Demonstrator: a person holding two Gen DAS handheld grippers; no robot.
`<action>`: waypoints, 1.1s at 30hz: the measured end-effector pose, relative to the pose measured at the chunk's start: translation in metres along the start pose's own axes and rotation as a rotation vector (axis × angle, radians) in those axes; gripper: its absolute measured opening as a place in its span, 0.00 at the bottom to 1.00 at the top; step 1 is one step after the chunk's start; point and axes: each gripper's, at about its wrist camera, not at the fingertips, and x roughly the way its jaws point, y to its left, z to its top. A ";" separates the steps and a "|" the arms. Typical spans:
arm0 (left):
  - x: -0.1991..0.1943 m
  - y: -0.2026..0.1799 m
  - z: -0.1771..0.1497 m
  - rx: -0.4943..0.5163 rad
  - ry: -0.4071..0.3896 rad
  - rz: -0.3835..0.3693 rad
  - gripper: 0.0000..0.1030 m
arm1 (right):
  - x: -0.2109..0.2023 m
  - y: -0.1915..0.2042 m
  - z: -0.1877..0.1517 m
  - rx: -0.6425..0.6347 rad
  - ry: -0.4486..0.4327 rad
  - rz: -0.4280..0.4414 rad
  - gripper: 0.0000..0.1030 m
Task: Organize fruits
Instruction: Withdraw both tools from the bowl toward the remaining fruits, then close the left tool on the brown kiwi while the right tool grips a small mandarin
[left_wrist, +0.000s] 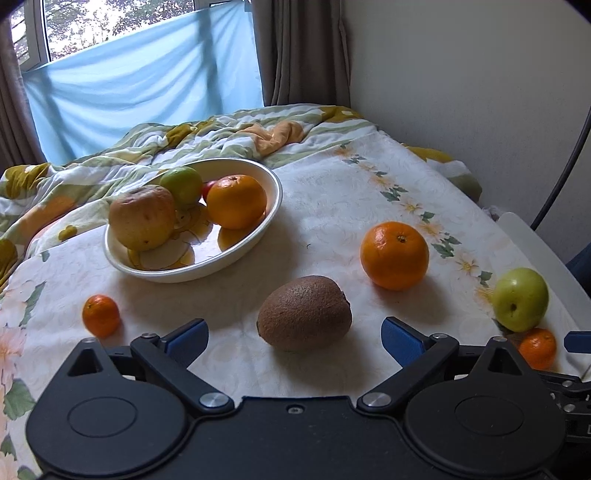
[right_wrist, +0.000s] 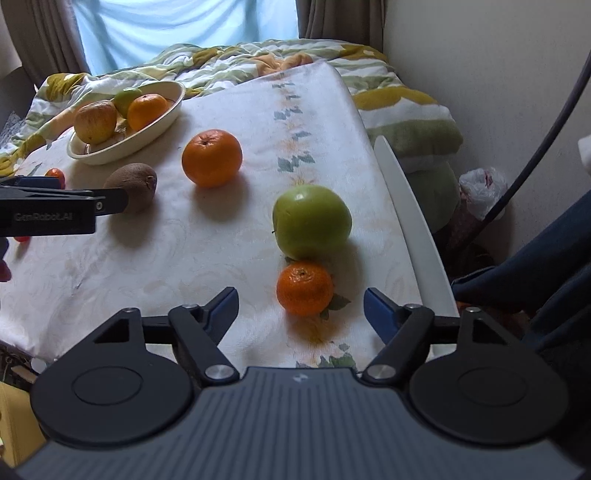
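Fruits lie scattered on the flowered bed cover (left_wrist: 332, 192), and some are already in the cream bowl (left_wrist: 273, 199). The left gripper (left_wrist: 293, 334) is spread wide just before the kiwi (left_wrist: 304, 312), not touching it. The right gripper (right_wrist: 301, 308) is also spread, with the small mandarin (right_wrist: 304, 288) between its fingers but free of the pads; this mandarin touches the green apple (right_wrist: 312, 221). Both fruits look light and soft-skinned, so I would pinch them gently across the widest middle.
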 end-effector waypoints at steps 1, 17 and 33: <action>0.004 0.000 0.001 0.004 0.001 0.001 0.97 | 0.002 -0.001 0.000 0.005 0.003 -0.001 0.83; 0.037 -0.002 0.002 0.045 0.052 -0.034 0.68 | 0.014 0.004 0.001 -0.008 0.013 -0.018 0.73; 0.026 -0.001 -0.008 0.031 0.056 -0.034 0.67 | 0.016 0.005 0.002 -0.023 -0.007 -0.043 0.49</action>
